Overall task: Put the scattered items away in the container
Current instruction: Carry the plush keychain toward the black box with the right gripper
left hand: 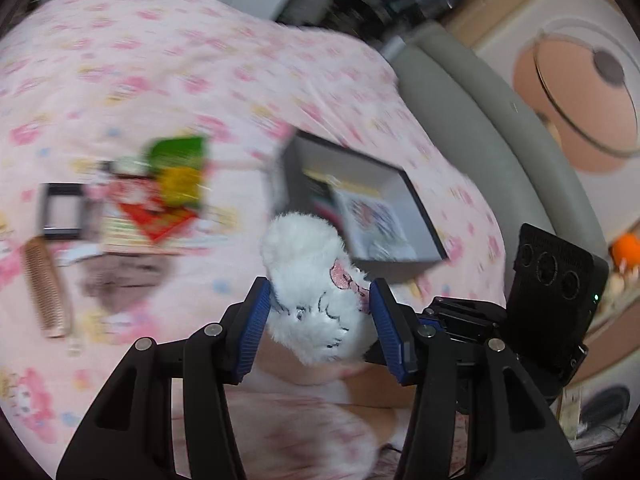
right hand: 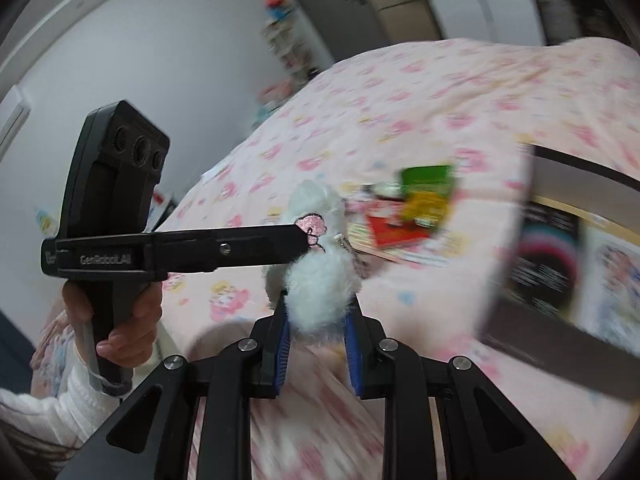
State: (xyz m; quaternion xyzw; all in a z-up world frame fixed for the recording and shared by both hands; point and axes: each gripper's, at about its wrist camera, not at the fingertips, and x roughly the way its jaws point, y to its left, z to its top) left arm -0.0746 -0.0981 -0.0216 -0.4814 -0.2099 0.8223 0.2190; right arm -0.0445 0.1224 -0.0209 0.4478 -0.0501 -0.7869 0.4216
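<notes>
In your left wrist view, your left gripper [left hand: 320,320] has its 2 blue pads [left hand: 256,320] pressed against either side of the white plush toy [left hand: 312,288], which sits squarely between them, lifted above the pink bedspread [left hand: 160,60]. Its embroidered face and pink bow point toward the right pad. The dark open box [left hand: 424,208] lies just beyond the toy to the right, with printed items inside; a blurred pile of packets [left hand: 160,196] and a comb [left hand: 46,288] lie well apart to the left. In your right wrist view, your right gripper [right hand: 316,344] is clamped on the toy's [right hand: 320,284] lower end, fur bulging above the 2 pads [right hand: 282,348]. Your left gripper's finger [right hand: 248,246] crosses from the left and touches the toy near its bow. The box [right hand: 568,240] sits to the right, blurred.
</notes>
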